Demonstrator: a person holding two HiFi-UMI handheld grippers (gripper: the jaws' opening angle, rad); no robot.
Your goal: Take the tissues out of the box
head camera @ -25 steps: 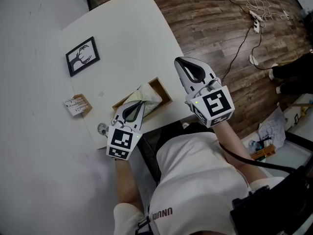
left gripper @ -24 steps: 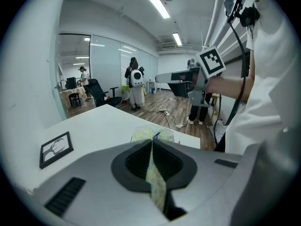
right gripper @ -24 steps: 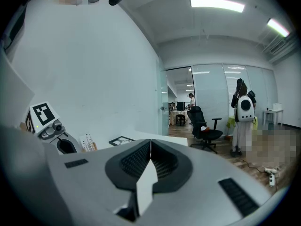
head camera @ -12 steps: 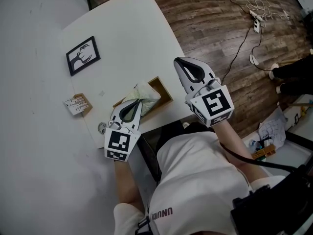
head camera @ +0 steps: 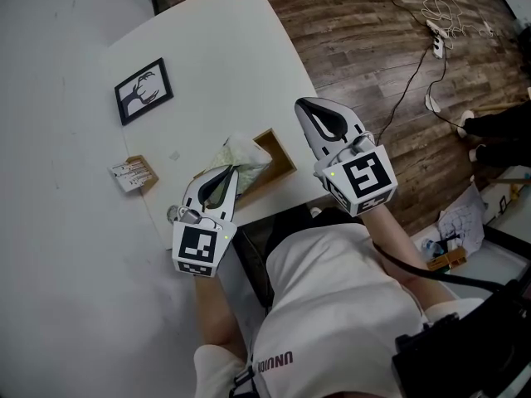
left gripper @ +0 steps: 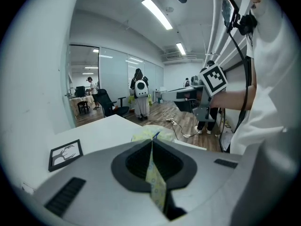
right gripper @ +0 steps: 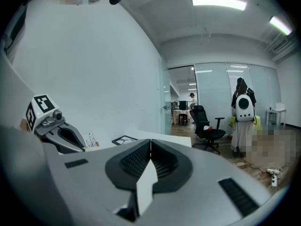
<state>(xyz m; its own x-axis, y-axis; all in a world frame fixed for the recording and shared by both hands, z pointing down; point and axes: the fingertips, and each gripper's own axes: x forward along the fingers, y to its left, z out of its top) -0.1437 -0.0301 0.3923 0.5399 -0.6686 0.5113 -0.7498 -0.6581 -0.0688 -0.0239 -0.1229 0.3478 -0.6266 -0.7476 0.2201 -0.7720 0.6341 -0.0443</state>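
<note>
A wooden tissue box (head camera: 280,161) lies near the white table's front edge. A pale yellow-green patterned tissue (head camera: 239,152) stands out of its left end. My left gripper (head camera: 229,172) is shut on that tissue just above the box; in the left gripper view a strip of the tissue (left gripper: 157,188) runs back between the closed jaws of my left gripper (left gripper: 151,141). My right gripper (head camera: 302,104) hovers level to the right of the box, off the table's edge, jaws together. A white sliver shows behind the tips of my right gripper (right gripper: 150,143); I cannot tell what it is.
A black-framed picture (head camera: 143,92) lies further back on the white table (head camera: 224,48). A small printed card box (head camera: 131,175) and a round metal item (head camera: 174,215) sit left of the tissue box. Cables (head camera: 433,16) trail across the wood floor. An office chair (right gripper: 207,126) stands beyond.
My left gripper has drawn back and up toward the person, pulling the tissue further out of the box. The right gripper has kept still.
</note>
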